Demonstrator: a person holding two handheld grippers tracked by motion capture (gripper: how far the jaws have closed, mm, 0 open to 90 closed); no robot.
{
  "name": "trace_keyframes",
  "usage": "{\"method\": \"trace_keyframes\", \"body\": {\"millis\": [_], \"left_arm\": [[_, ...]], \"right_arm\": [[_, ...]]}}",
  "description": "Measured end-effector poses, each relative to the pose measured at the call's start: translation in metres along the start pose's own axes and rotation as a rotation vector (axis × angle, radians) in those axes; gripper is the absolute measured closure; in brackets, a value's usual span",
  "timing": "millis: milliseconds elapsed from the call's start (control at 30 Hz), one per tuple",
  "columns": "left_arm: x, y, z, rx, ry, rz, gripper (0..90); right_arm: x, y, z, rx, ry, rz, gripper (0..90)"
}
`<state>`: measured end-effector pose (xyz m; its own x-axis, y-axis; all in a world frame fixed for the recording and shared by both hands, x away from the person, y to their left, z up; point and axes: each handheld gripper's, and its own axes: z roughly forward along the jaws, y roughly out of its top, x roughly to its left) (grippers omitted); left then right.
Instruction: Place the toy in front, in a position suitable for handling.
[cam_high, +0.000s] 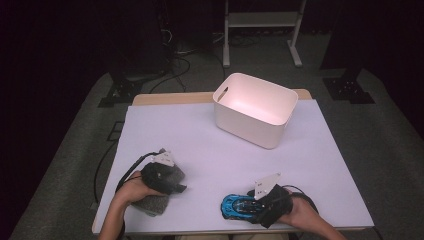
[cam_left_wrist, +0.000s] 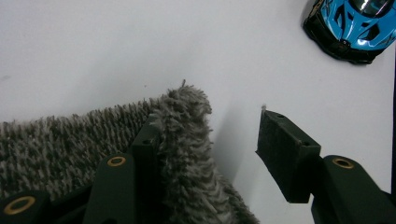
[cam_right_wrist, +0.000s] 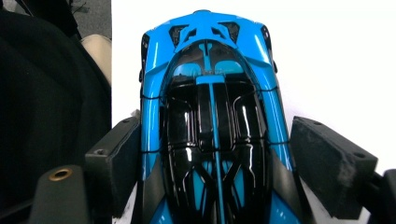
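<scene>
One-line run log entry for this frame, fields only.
left hand-held gripper: open, one jaw under grey furry cloth | right hand-held gripper: open, jaws astride blue toy car | white bin: far side of table

Bright overhead light washes the white surface almost featureless; the room behind is dark. The car shows glare streaks; close-ups are slightly soft.

toy car rear cut off, cloth cropped
</scene>
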<state>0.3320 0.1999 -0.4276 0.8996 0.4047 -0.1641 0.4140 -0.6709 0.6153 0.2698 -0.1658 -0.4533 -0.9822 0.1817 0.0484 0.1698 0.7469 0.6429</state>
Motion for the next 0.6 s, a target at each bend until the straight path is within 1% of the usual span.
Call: {"method": "trace_keyframes", "body": {"millis": [67,100,133,167,200,233,267,300,367,600], "left_arm": [[-0.0006,0.0001,-0.0003,-0.007,-0.001,-0.010,43.1],[-0.0004,0.0002,-0.0004,-0.008,-0.001,-0.010,42.5],[-0.0004,0.0003,-0.0003,-0.008,-0.002,-0.013,41.5],[-0.0005,0.0003,0.0000,-0.008,-0.004,-0.013,40.9],[-0.0005,0.0003,0.0002,-0.006,-0.006,-0.009,40.2],[-0.0009,0.0001,0.0008,-0.006,-0.007,-0.010,39.5],[-0.0012,-0.0002,0.0011,-0.006,-0.008,-0.014,39.0],[-0.0010,-0.0004,0.0011,-0.005,-0.009,-0.012,38.7],[-0.0008,-0.0012,0.0007,-0.011,-0.009,-0.017,38.4],[0.0002,-0.0019,-0.0017,-0.020,-0.008,-0.020,38.3]], "right_arm": [[-0.0004,0.0012,0.0011,0.002,-0.002,-0.008,18.2],[0.0001,0.0019,0.0017,0.003,-0.007,-0.013,18.2],[0.0010,0.0026,0.0023,0.004,-0.008,-0.007,18.3],[0.0003,0.0030,0.0030,0.005,-0.011,-0.021,18.4],[0.0007,0.0039,0.0035,0.008,-0.011,-0.019,18.7],[0.0014,0.0047,0.0037,0.012,-0.012,-0.023,22.2],[0.0027,0.0054,0.0028,0.007,0.000,-0.036,24.8],[0.0037,0.0064,0.0032,0.011,-0.006,-0.042,24.8],[0.0026,0.0071,0.0033,0.014,0.000,-0.048,24.9],[-0.0018,0.0077,0.0009,0.004,0.018,-0.045,25.2]]}}
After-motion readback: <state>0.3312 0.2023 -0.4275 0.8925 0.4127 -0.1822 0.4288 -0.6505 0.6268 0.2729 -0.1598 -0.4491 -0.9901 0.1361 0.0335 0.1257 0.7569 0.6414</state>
